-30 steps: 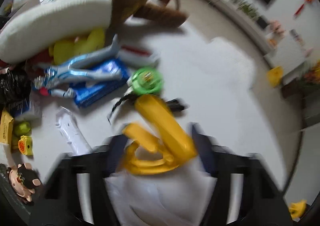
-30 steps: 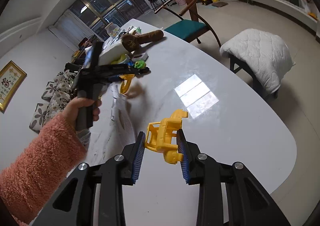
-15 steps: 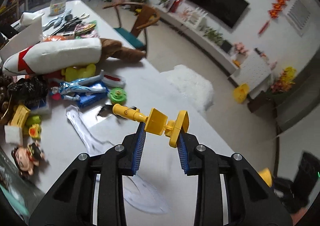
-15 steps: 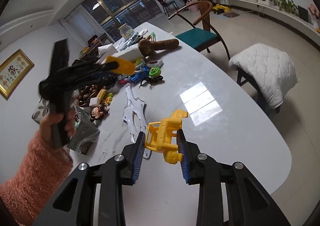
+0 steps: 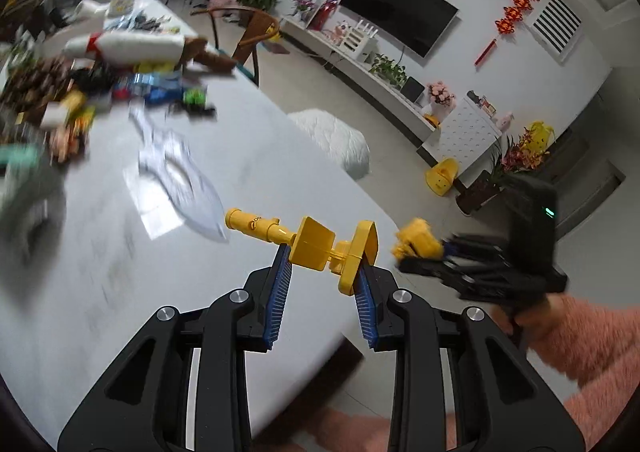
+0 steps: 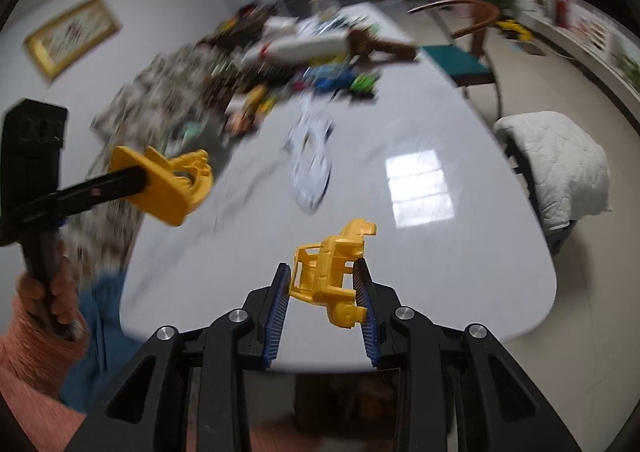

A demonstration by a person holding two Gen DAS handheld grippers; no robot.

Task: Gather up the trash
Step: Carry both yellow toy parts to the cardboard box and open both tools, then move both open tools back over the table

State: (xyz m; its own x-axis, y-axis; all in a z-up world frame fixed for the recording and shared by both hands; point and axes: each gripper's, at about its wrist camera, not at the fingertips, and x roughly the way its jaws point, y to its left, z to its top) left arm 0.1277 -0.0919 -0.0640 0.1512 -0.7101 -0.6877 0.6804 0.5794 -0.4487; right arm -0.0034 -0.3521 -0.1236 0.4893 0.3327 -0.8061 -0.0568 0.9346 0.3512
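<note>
Badly smeared by motion, the heap of toys and clutter (image 5: 100,83) at the far end of the white table (image 5: 248,179) — only a white stuffed shape (image 5: 132,45) and a flat pale plastic piece (image 5: 180,175) ahead of the left gripper can be made out there. Clamped between the blue pads of the left gripper (image 5: 323,272): a yellow toy part with a tube end (image 5: 304,238), lying crosswise, tube sticking out past the left pad, held up over the table's near edge. Off to its right, the right gripper (image 5: 440,252), blurred, with a yellow lump at its tip. Sharper from the right wrist — right gripper (image 6: 322,284) closed on a yellow toy frame (image 6: 332,272), tilted, its upper end jutting ahead of the pads, over the table's near end. To its left, the other gripper (image 6: 136,179) with its yellow piece, fingers hidden behind it.
</note>
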